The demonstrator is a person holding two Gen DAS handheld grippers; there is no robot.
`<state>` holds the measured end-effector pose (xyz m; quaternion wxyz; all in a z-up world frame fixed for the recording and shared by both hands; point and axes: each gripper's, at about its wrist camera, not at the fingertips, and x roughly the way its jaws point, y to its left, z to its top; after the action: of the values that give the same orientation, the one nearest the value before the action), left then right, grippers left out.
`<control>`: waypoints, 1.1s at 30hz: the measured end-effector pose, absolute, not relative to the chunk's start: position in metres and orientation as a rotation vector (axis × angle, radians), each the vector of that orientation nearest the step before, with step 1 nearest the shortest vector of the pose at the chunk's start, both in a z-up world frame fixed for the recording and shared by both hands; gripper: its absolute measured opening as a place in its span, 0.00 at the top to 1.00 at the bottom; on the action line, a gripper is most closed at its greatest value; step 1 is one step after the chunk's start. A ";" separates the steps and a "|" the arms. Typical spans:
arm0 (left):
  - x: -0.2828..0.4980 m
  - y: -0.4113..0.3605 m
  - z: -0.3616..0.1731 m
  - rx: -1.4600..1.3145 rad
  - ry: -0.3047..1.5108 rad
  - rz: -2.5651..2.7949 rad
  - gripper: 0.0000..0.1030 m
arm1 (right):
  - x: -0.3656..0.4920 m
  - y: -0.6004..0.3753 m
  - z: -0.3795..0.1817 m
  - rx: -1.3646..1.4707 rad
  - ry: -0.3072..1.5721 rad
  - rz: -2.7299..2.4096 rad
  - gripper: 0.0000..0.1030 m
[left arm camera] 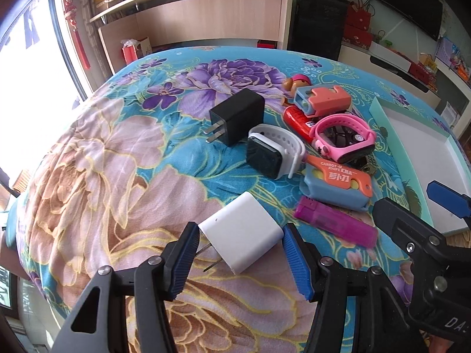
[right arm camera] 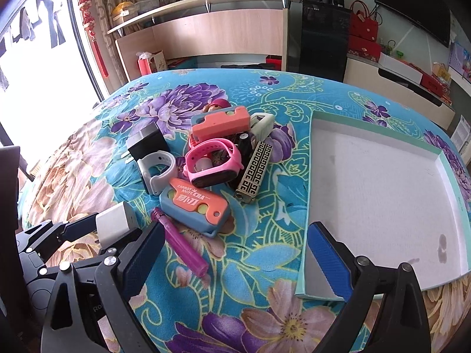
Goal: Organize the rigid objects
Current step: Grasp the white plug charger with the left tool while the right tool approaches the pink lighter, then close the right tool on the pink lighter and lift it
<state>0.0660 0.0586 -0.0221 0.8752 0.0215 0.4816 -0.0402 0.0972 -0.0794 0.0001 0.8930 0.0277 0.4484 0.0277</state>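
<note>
A white charger (left arm camera: 243, 232) lies on the floral cloth between the blue pads of my left gripper (left arm camera: 240, 260), which touch both its sides. It also shows in the right wrist view (right arm camera: 113, 223). A pile holds a black charger (left arm camera: 237, 116), a white watch (left arm camera: 272, 151), a pink watch (left arm camera: 343, 139), an orange-and-blue carrot knife (left arm camera: 338, 181) and a purple lighter (left arm camera: 335, 225). My right gripper (right arm camera: 235, 260) is open and empty above the cloth, beside the white tray (right arm camera: 382, 194).
A patterned black-and-gold lighter (right arm camera: 254, 173), a second orange knife (right arm camera: 220, 126), a red item (left arm camera: 297, 122) and a small doll (left arm camera: 295, 83) lie in the pile. A wooden counter (right arm camera: 220, 32) stands behind the table.
</note>
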 end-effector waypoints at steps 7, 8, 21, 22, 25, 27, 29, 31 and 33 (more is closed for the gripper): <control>0.072 0.092 -0.025 -0.004 1.008 -0.009 0.40 | 0.103 -0.064 -0.013 0.028 0.968 0.093 0.06; 0.071 0.094 -0.025 -0.005 1.008 -0.003 0.40 | 0.103 -0.061 -0.015 0.020 0.973 0.101 0.06; 0.072 0.098 -0.033 -0.007 1.012 -0.001 0.40 | 0.115 -0.031 -0.042 -0.062 1.041 0.119 0.23; 0.072 0.098 -0.034 -0.006 1.015 0.001 0.40 | 0.115 -0.031 -0.042 -0.066 1.040 0.118 0.23; 0.072 0.097 -0.037 0.004 1.020 0.007 0.40 | 0.116 -0.031 -0.043 -0.055 1.037 0.114 0.25; 0.072 0.096 -0.038 0.009 1.019 0.010 0.40 | 0.116 -0.031 -0.043 -0.054 1.031 0.105 0.30; 0.072 0.096 -0.040 0.011 1.018 0.015 0.39 | 0.115 -0.030 -0.042 -0.056 1.025 0.110 0.35; 0.072 0.096 -0.041 0.011 1.016 0.019 0.38 | 0.114 -0.027 -0.042 -0.060 1.016 0.115 0.41; 0.072 0.096 -0.041 0.011 1.013 0.023 0.38 | 0.112 -0.026 -0.041 -0.063 1.008 0.120 0.47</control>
<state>0.0721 0.0959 -0.0413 0.8743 0.0052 0.4852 0.0108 0.1121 -0.0259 -0.0414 0.8734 -0.0302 0.4827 0.0572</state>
